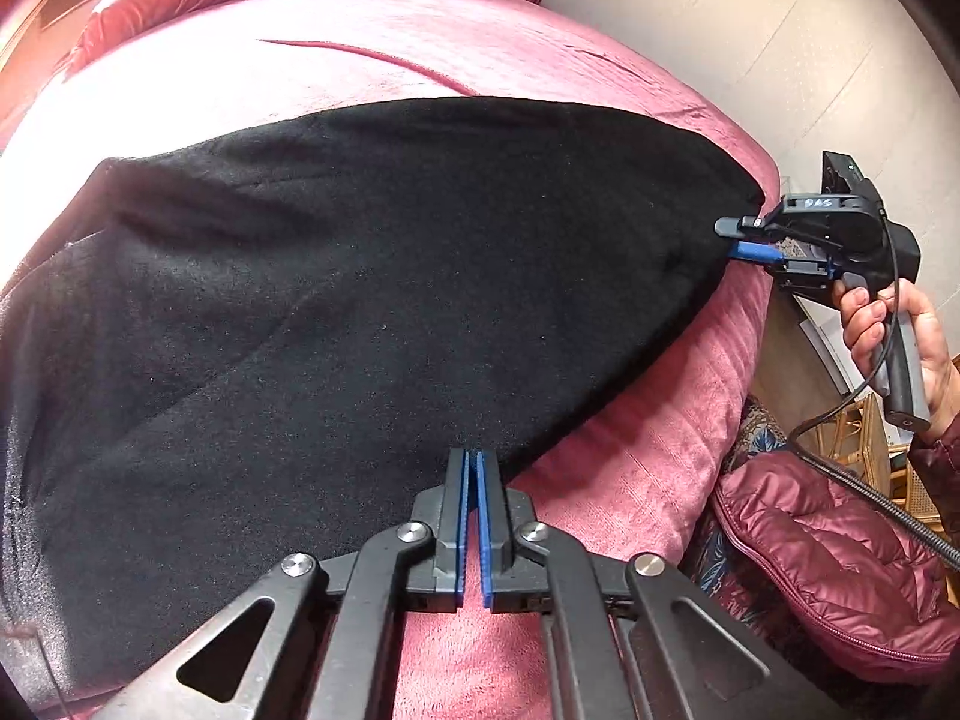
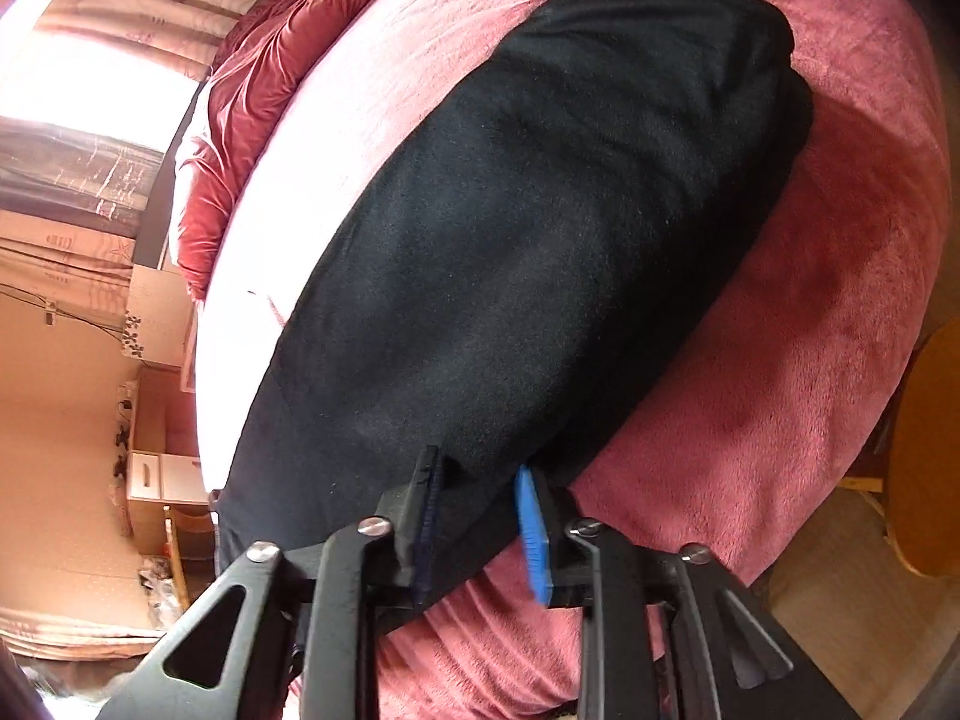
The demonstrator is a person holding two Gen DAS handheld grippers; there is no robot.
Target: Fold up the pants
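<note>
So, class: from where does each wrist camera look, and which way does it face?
Left wrist: on the left gripper, angled down across black pants on the pink bed cover; its shut fingers, plus the right gripper and hand, show.
Right wrist: on the right gripper, angled down along the pants; only its own fingers show, pants between them.
Shared: pants, bed cover, right gripper.
</note>
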